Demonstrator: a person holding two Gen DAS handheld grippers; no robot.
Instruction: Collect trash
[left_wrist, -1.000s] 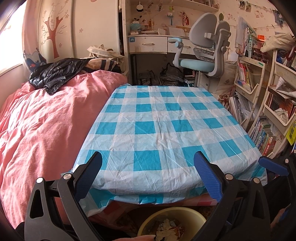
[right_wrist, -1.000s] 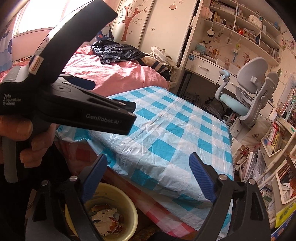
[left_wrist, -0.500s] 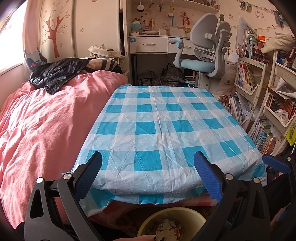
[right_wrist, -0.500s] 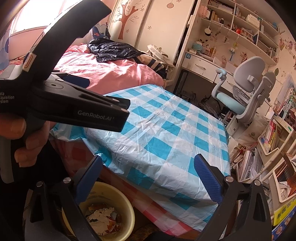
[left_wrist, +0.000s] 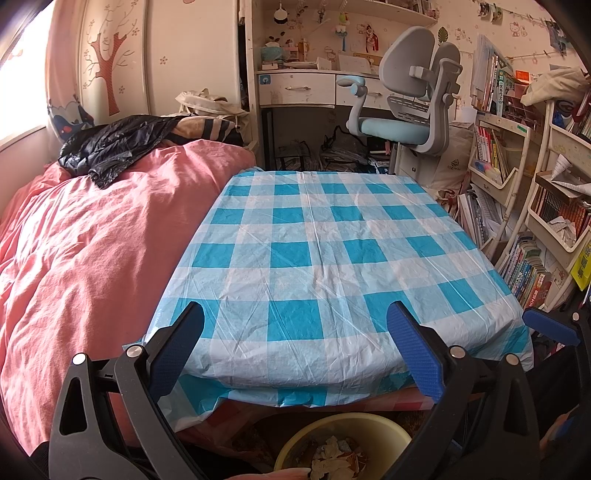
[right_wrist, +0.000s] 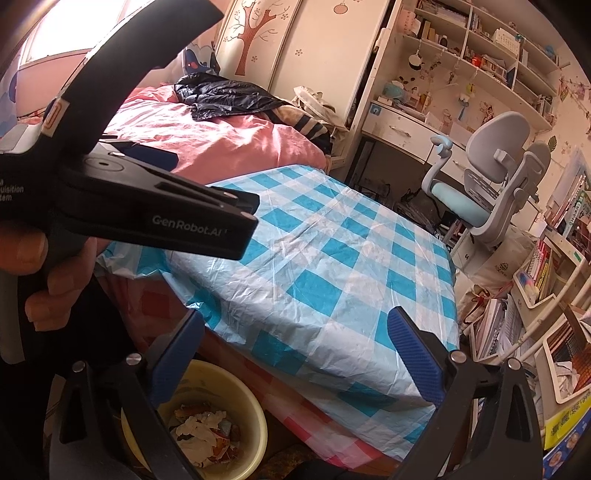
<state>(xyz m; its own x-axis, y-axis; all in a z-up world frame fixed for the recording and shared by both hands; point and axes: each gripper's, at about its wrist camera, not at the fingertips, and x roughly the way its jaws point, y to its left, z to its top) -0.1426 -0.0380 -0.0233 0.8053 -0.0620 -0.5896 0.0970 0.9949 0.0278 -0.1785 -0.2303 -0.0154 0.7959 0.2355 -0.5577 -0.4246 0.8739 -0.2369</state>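
- Below the near table edge, a yellow bin (right_wrist: 236, 424) is sitting on the floor w/ crumpled paper trash (right_wrist: 201, 430) lying inside it.
- Right gripper (right_wrist: 295, 354) is hanging wide apart, nothing btwn its blue pads; bin is showing just under its left finger, partly behind it.
- Left gripper (left_wrist: 295, 347) is also standing released, jaws spread over the front of the blue-checked tablecloth (left_wrist: 325, 258), gripping nothing; bin rim (left_wrist: 343, 424) is peeking in btwn its fingers at the bottom.
- Tablecloth top is lying bare; pink bedding (left_wrist: 85, 258) is running along its left side, w/ a black jacket (left_wrist: 110, 147) lying on the far end.
- Left gripper's body is blocking much of the right wrist view's left side, w/ a hand (right_wrist: 44, 273) wrapping its handle.
- Bin is getting cut off by the frame bottom in left wrist view; the scraps are too small to identify beyond paper.
- Grey desk chair (left_wrist: 413, 103) is standing beyond the table.
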